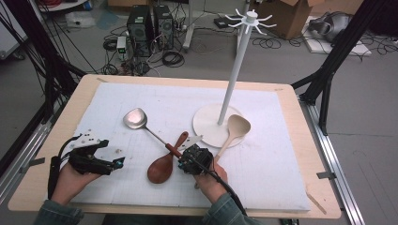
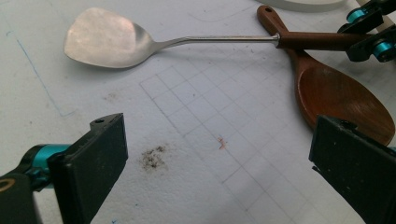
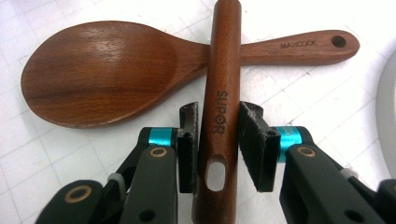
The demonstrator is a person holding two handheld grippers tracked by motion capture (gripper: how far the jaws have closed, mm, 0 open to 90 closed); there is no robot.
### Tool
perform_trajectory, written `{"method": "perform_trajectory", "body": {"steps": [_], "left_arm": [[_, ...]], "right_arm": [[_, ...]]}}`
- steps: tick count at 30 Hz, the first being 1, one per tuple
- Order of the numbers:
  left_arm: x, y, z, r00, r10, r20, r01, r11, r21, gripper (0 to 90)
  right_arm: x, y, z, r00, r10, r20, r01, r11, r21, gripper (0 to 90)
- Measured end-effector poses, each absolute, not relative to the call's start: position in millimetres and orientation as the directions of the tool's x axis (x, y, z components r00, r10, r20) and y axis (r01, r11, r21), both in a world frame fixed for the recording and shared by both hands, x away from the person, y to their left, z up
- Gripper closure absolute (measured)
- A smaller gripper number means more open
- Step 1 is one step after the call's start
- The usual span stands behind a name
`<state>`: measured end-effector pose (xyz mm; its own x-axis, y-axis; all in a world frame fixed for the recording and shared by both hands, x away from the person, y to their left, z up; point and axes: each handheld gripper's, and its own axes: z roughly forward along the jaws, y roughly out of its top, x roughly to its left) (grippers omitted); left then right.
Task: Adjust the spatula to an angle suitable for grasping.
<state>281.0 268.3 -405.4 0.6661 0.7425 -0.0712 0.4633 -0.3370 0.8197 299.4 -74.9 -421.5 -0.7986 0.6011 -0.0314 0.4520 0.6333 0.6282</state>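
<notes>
Right claw (image 3: pixel 218 144) pinches steel spatula's dark wooden handle (image 3: pixel 220 93), apparently to lift it off brown wooden spoon (image 3: pixel 107 70); left claw (image 2: pixel 219 172) spread.

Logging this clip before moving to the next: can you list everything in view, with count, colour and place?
metal spatula: one, silver blade, dark wooden handle marked SUPOR; centre of mat, handle lying across the dark spoon's handle
dark wooden spoon: one, reddish brown, front centre, flat on the mat
light wooden spoon: one, pale, bowl resting on the stand's base
utensil stand: one, white, round base, tall post with hooks on top; right of centre
mat: one, white, gridded, covering the table
table: one, light wood
computer towers: two, black, on the floor behind
cardboard box: one, brown, floor, far right
left gripper: black, jaws wide open over bare mat
right gripper: black, jaws around the spatula handle
</notes>
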Motion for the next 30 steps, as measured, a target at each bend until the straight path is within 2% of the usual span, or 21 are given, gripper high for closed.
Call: {"method": "perform_trajectory", "body": {"steps": [12,22,30], "left_arm": [[280.1,263.0,-402.6,0.691,0.72,-0.058,0.435,-0.35,0.83,5.1],[284.1,250.1,-399.0,0.739,0.671,-0.058,0.401,-0.369,0.838,9.2],[290.5,232.3,-395.5,0.778,0.626,-0.051,0.373,-0.396,0.839,12.6]], "right_arm": [[300.8,-94.4,-414.3,-0.804,0.594,0.009,0.461,0.614,0.64,72.5],[298.4,-118.7,-405.2,-0.836,0.546,0.055,0.448,0.62,0.644,72.5],[296.8,-129.9,-396.9,-0.858,0.51,0.054,0.421,0.64,0.643,72.5]]}}
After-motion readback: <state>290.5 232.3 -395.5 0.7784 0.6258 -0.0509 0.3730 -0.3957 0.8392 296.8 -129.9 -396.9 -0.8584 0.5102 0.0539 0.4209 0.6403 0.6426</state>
